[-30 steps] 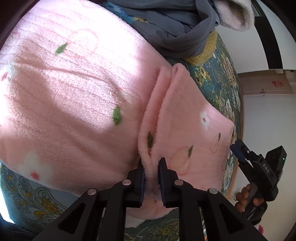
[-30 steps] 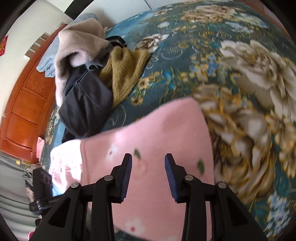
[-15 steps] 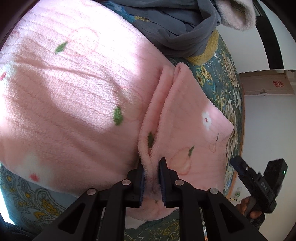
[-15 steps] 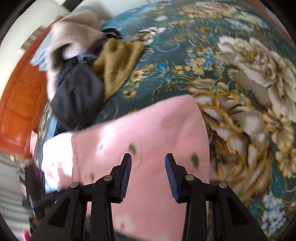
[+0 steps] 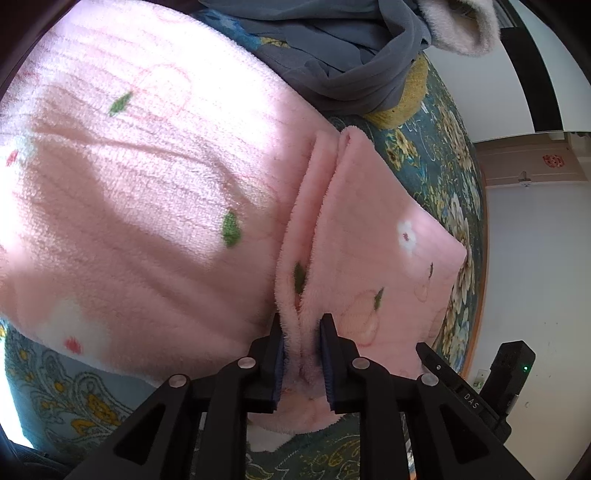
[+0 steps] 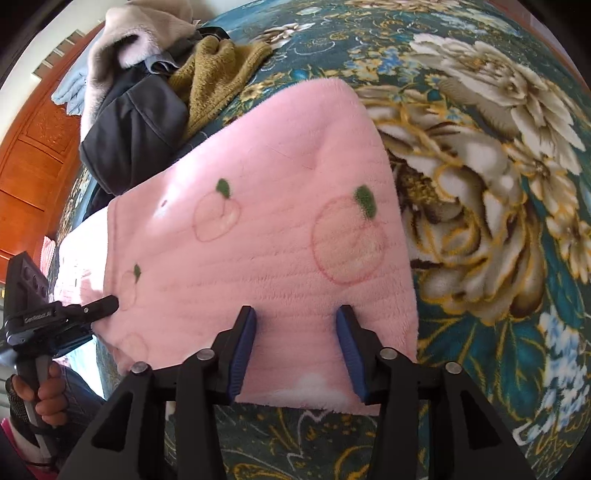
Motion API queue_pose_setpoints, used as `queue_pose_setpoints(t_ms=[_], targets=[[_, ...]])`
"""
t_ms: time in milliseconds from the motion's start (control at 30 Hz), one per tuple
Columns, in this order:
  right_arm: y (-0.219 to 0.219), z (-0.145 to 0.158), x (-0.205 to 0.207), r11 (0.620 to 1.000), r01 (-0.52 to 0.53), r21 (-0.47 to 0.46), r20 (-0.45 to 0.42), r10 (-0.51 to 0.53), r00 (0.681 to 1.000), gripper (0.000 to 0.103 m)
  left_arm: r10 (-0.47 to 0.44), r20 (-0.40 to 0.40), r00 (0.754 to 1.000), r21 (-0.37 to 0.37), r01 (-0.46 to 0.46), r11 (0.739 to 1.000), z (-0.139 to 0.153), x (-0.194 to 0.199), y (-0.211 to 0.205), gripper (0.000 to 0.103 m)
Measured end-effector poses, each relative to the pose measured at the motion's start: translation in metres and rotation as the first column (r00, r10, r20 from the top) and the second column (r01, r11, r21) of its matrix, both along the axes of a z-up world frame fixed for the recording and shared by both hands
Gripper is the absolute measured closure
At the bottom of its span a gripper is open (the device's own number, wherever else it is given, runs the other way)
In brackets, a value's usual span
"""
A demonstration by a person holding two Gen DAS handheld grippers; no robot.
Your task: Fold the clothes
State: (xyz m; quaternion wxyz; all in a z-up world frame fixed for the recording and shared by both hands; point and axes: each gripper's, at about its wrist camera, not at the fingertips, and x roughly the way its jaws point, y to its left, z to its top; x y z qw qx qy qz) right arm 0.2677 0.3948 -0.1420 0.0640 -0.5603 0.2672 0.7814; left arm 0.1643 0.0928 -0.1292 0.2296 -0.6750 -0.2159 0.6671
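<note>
A fluffy pink garment point(image 5: 155, 192) printed with peaches, leaves and flowers lies on the floral bedspread point(image 6: 498, 155). My left gripper point(image 5: 302, 332) is shut on a pinched fold of its near edge. In the right wrist view the same pink garment point(image 6: 280, 236) lies flat, and my right gripper point(image 6: 295, 317) is open and empty over its near edge, fingers apart just above the fabric. The left gripper point(image 6: 105, 304) shows at the left edge of that view. The right gripper point(image 5: 461, 384) shows at the lower right of the left wrist view.
A pile of other clothes lies at the far side of the bed: a dark grey garment point(image 6: 136, 125), a mustard knit point(image 6: 218, 70) and a pale fuzzy piece point(image 6: 144, 26). A wooden headboard point(image 6: 33, 147) stands at the left. The bed edge and a white wall point(image 5: 535, 258) are at the right.
My right gripper has moved forward and down over the pink garment's near edge, still open. My left gripper keeps its hold on the fold, nearly unmoved.
</note>
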Motion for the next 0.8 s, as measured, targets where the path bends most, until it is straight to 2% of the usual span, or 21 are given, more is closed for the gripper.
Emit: queue_pose_setpoints(t_ms=[67, 100, 167, 267, 333, 367, 400, 467, 600, 733, 800], targets=[[0.001, 0.009, 0.004, 0.999, 0.046, -0.006, -0.018, -0.046, 0.999, 0.051, 0.019, -0.007, 1.0, 0.008, -0.019, 1.0, 0.004, 0.001, -0.006, 0.067], [0.001, 0.016, 0.007, 0.998, 0.07, -0.009, -0.038, -0.07, 0.997, 0.047, 0.038, -0.011, 0.999, 0.018, -0.038, 0.999, 0.006, 0.001, -0.011, 0.055], [-0.001, 0.027, 0.012, 0.996, 0.092, -0.007, -0.075, -0.092, 0.993, 0.043, 0.083, -0.036, 0.996, 0.059, -0.081, 0.995, 0.014, 0.001, -0.023, 0.052], [-0.009, 0.037, 0.013, 0.996, 0.085, 0.006, -0.093, -0.084, 0.992, 0.042, 0.176, -0.103, 0.979, 0.127, -0.162, 0.979, 0.035, 0.0, -0.049, 0.049], [-0.013, 0.039, 0.013, 0.997, 0.076, 0.008, -0.096, -0.075, 0.993, 0.036, 0.273, -0.173, 0.946, 0.159, -0.246, 0.956, 0.056, -0.001, -0.079, 0.045], [-0.016, 0.039, 0.012, 0.997, 0.073, 0.006, -0.099, -0.072, 0.992, 0.025, 0.321, -0.21, 0.924, 0.166, -0.29, 0.943, 0.066, -0.002, -0.096, 0.044], [-0.018, 0.04, 0.012, 0.998, 0.071, 0.003, -0.102, -0.07, 0.992, 0.021, 0.368, -0.242, 0.898, 0.163, -0.336, 0.928, 0.076, -0.003, -0.115, 0.042], [-0.019, 0.038, 0.012, 0.997, 0.071, -0.003, -0.094, -0.071, 0.993, 0.02, 0.462, -0.278, 0.842, 0.163, -0.432, 0.887, 0.092, -0.007, -0.156, 0.041], [-0.026, 0.033, 0.002, 0.997, 0.07, 0.011, -0.078, -0.069, 0.995, 0.02, 0.548, -0.272, 0.791, 0.132, -0.533, 0.836, 0.095, -0.021, -0.233, 0.038], [-0.031, 0.036, -0.004, 0.998, 0.055, 0.023, -0.073, -0.053, 0.996, 0.02, 0.561, -0.222, 0.798, 0.053, -0.564, 0.824, 0.068, -0.032, -0.281, 0.038], [-0.036, 0.038, -0.01, 0.999, 0.04, 0.032, -0.068, -0.038, 0.997, 0.02, 0.596, -0.143, 0.79, 0.103, -0.587, 0.803, 0.044, -0.03, -0.299, 0.038]])
